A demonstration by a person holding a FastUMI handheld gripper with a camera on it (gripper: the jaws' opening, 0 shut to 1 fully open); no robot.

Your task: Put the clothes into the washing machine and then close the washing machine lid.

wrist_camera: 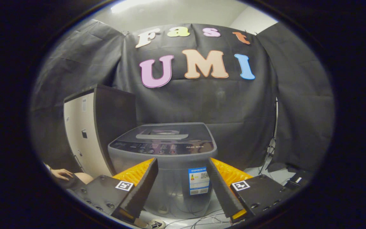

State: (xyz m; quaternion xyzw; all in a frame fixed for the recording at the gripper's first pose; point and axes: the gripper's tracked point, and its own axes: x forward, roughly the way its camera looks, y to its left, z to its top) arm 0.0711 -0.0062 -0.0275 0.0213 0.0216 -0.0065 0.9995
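Gripper (182, 165) jaws apart, empty, facing washing machine (164, 149) just beyond; lid (165, 132) down; no clothes in hand; loading apparently not begun.

glossy dark lid (165, 133) on smooth grey plastic washing machine (173, 165), matt cloth wall (202, 101), paper sticker (198, 180)

The tool (182, 165) hangs with fingers spread wide and empty, framing a grey washing machine (164, 159), lid (165, 133) down, just beyond; a cabinet (87, 133) stands beside it.
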